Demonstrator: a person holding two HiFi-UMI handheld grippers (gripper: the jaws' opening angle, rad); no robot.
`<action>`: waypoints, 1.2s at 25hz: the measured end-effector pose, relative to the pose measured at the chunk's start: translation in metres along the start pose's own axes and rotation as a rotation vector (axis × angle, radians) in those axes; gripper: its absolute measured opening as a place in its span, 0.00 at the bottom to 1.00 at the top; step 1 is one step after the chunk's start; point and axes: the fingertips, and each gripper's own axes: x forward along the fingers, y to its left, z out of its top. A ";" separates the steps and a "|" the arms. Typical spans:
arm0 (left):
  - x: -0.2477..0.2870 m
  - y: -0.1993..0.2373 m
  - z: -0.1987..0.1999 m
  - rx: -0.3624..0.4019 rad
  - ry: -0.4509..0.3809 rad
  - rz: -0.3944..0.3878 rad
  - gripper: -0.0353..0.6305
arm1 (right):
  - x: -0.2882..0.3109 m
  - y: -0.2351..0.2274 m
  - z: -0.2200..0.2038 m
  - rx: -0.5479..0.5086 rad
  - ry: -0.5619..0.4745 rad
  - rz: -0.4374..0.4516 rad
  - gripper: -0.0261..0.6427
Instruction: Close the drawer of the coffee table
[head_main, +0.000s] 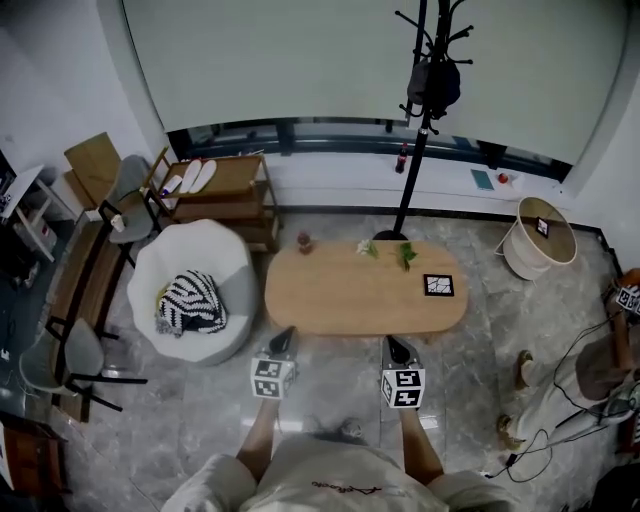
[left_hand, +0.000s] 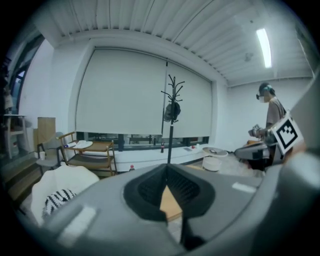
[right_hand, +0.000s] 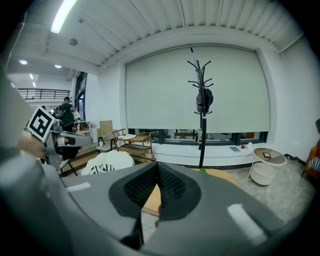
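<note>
- Two grippers, the left gripper (head_main: 284, 343) and the right gripper (head_main: 399, 349), hang side by side just short of the near edge of the coffee table (head_main: 345, 295), touching neither it nor each other.
- The left gripper's jaws are pressed together; in the left gripper view its dark pads meet at the tip with nothing between them.
- The right gripper's jaws are likewise closed on themselves and carry nothing.
- Both point at the table and tilt slightly downward.
- The coffee table, with an oval wooden top, stands on the marble floor directly in front of the person.
- Its drawer cannot be made out in any view; from the head view the table's near edge runs as one smooth curve.
- A black-and-white card (head_main: 438, 285) lies on the right part of the top, and a small green plant (head_main: 405, 255) stands near the far edge.
- A white armchair (head_main: 195, 255) holding a striped cushion (head_main: 192, 302) sits just beside the table's left end.
- A coat stand (head_main: 425, 120) rises behind the table.
</note>
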 end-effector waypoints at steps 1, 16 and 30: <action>-0.003 0.001 0.007 -0.006 -0.009 0.003 0.06 | -0.002 0.000 0.005 -0.001 -0.005 0.001 0.05; -0.002 0.027 0.086 0.013 -0.118 0.035 0.06 | 0.014 -0.016 0.076 0.019 -0.111 -0.027 0.05; 0.004 0.027 0.087 0.013 -0.121 0.016 0.05 | 0.024 -0.005 0.073 -0.001 -0.096 -0.003 0.05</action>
